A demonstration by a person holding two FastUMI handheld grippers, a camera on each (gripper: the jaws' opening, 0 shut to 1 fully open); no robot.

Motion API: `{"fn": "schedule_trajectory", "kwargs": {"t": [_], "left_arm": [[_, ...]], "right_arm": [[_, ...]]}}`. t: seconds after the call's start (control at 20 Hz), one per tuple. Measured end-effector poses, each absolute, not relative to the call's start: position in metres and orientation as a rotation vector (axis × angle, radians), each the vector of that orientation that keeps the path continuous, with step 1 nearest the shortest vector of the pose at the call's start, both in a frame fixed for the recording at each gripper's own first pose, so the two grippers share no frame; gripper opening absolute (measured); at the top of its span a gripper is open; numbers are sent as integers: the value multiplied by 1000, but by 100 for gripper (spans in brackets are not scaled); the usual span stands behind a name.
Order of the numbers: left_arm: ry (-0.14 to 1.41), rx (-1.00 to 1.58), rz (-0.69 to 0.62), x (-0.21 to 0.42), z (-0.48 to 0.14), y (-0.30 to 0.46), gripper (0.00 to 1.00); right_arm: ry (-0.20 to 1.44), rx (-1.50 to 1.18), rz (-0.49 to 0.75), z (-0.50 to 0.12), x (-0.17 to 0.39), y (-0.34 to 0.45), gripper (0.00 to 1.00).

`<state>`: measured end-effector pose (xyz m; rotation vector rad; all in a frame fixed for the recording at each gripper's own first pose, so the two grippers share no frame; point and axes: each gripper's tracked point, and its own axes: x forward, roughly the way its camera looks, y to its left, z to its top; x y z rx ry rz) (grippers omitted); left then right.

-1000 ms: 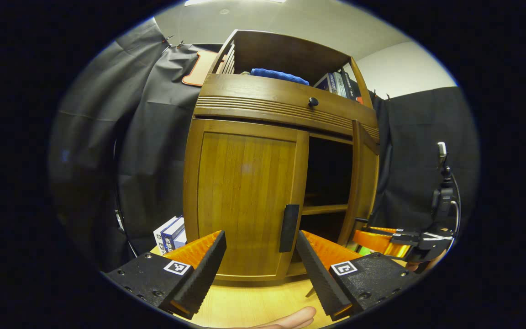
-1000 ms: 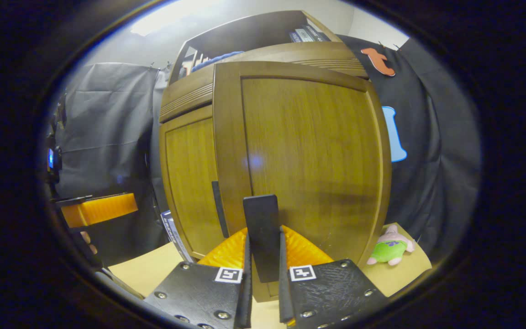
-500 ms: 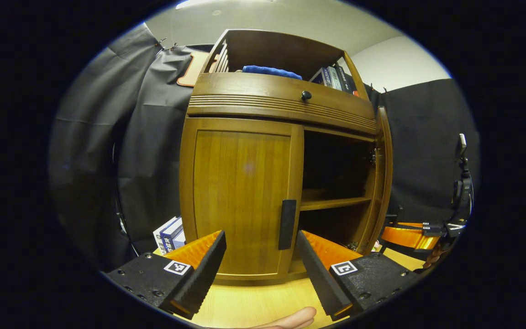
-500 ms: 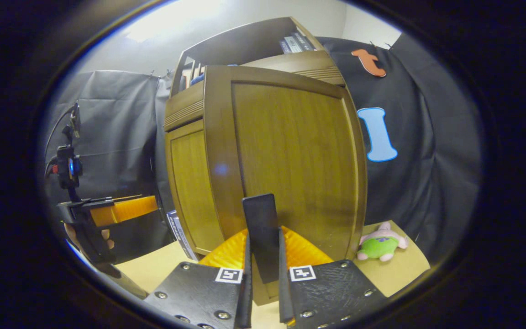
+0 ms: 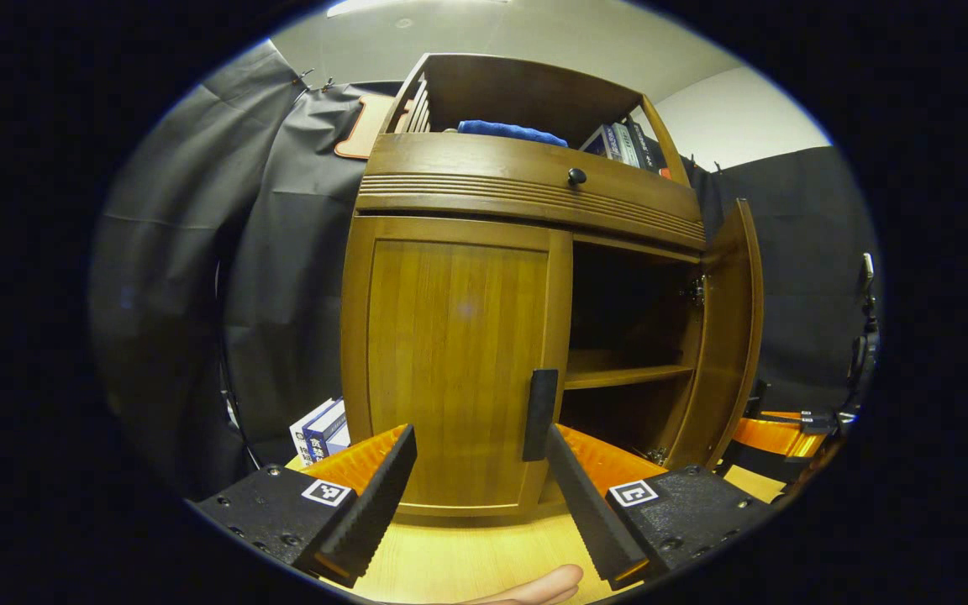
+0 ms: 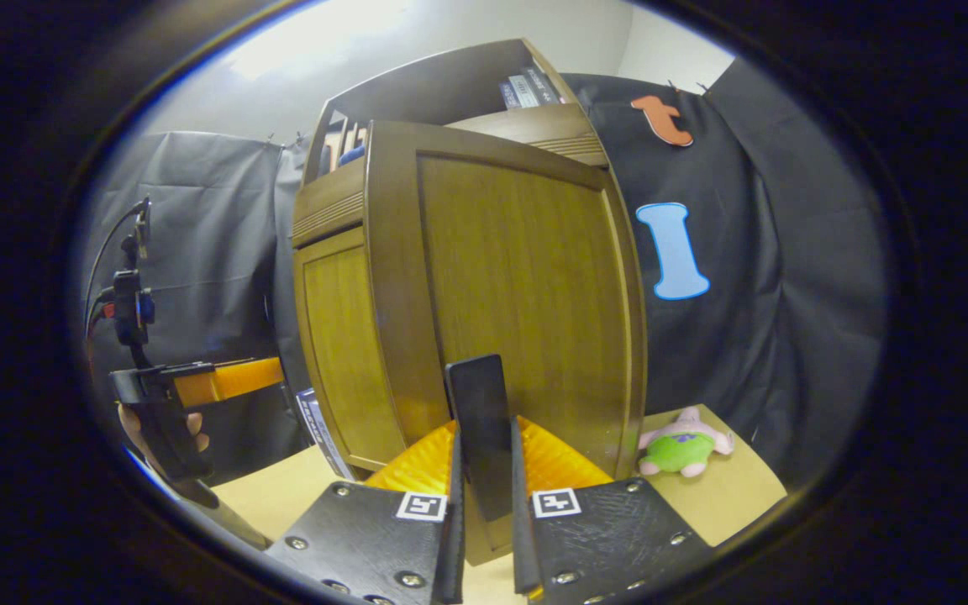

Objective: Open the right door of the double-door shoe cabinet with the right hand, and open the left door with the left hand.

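Note:
The wooden shoe cabinet (image 5: pixel 526 189) stands close in front of me. Its left door (image 5: pixel 450 353) is closed, with a dark vertical handle (image 5: pixel 539 414) at its right edge. My left gripper (image 5: pixel 480 445) is open just in front of that door, the handle a little above its right finger. The right door (image 5: pixel 728 336) stands swung wide, baring a dark inside with one shelf (image 5: pixel 627 374). In the right gripper view, my right gripper (image 6: pixel 484 441) is shut on the right door's handle (image 6: pixel 477 403), with the door's face (image 6: pixel 526 286) right behind.
Under the cabinet lies a light wooden tabletop (image 5: pixel 467 555). Books (image 5: pixel 320 424) stand at the cabinet's left foot, and a plush toy (image 6: pixel 684 444) lies to its right. A drawer knob (image 5: pixel 576 176), a blue cloth (image 5: pixel 509 132) and more books (image 5: pixel 627 143) are higher up.
The right door has swung from about half open to wide open, with my right gripper still shut on its handle. My left gripper has stayed open before the left door.

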<state>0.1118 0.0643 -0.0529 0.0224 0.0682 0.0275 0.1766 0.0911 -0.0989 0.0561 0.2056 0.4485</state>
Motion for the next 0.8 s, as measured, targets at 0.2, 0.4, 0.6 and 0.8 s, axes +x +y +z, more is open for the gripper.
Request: {"fn": "schedule_trajectory", "kwargs": {"t": [0.2,0.4,0.6,0.8], "left_arm": [[62,21,31,111,-50,66,92],[53,21,24,109,-48,64,96],[54,23,19,107,-49,63,92],[50,25,9,108,-47,60,92]], "right_arm": [[190,32,419,-96,172,74,23],[176,5,385,-92,168,58,27],[178,-23,346,-89,166,43,22],[171,-58,256,-84,170,11,22]]}}
